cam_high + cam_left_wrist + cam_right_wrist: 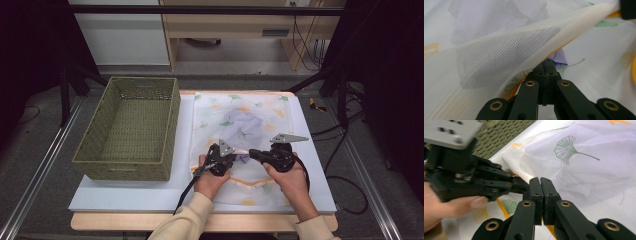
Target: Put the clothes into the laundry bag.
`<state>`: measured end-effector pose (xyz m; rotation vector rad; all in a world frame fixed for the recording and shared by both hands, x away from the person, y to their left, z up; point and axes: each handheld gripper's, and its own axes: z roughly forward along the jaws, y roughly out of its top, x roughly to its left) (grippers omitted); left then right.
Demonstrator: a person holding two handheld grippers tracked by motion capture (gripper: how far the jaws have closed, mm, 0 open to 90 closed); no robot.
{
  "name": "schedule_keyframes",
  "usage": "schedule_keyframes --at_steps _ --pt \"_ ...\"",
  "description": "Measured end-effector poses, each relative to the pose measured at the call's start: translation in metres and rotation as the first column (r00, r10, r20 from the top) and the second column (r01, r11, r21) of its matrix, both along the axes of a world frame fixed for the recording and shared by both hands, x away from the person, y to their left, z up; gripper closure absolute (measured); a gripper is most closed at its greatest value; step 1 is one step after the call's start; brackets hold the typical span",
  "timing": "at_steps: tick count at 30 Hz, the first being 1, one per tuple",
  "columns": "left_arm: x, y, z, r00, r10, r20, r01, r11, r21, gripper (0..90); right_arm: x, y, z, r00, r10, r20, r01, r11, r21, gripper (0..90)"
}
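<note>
A sheer white cloth [250, 117] printed with green and orange ginkgo leaves lies spread on the table. Both grippers meet at its front middle, held by a person's hands. My left gripper [234, 153] is shut on a raised fold of the cloth [499, 50], which drapes over its jaws. My right gripper [251, 154] is shut on the same hem, just to the right. In the right gripper view its jaws [541, 182] stand pressed together against the cloth [586, 170], tip to tip with the left gripper [523, 187]. A bit of purple fabric [560, 58] shows under the fold.
A green woven basket [125, 169] stands on the left of the white board [130, 195], close to the cloth's left edge; its wall [499, 132] also appears in the right gripper view. Cables trail off the table's right side.
</note>
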<state>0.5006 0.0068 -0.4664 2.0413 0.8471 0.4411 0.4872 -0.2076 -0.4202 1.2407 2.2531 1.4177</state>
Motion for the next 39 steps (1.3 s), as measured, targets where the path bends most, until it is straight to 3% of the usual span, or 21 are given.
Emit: schedule_keyframes --at_steps 12,18,23,27,30,32,39 --pt "-0.021 0.010 0.019 0.9983 -0.048 0.033 0.048 0.9986 -0.022 90.0 0.000 -0.002 -0.001 1.0000 -0.002 -0.001 0.002 1.000 -0.002 88.9" --pt "-0.032 0.022 0.031 0.9958 -0.058 0.071 0.060 0.9979 -0.024 89.8 -0.001 -0.001 0.002 1.0000 0.004 0.003 -0.004 1.000 -0.001 88.9" --pt "-0.035 0.035 0.041 0.9925 -0.036 0.117 0.042 0.9981 -0.044 80.6 -0.002 -0.001 0.005 0.9999 0.010 0.007 -0.010 1.000 -0.004 88.9" --pt "-0.032 0.037 0.042 0.9850 -0.026 0.171 0.031 0.9990 -0.032 65.2 -0.004 0.002 0.009 0.9997 0.019 0.014 -0.019 1.000 -0.003 88.9" --pt "-0.027 0.036 0.040 0.9841 -0.040 0.173 0.048 0.9979 -0.044 58.6 -0.006 0.004 0.012 0.9994 0.026 0.021 -0.026 1.000 -0.003 88.9" --pt "-0.024 0.034 0.037 0.9812 -0.041 0.189 0.047 0.9985 -0.030 56.1 -0.006 0.005 0.014 0.9992 0.031 0.023 -0.031 1.000 -0.001 88.9" --pt "-0.017 0.028 0.026 0.9833 -0.075 0.166 0.078 0.9968 -0.015 51.0 -0.007 0.005 0.017 0.9991 0.036 0.025 -0.036 0.999 0.016 89.0"
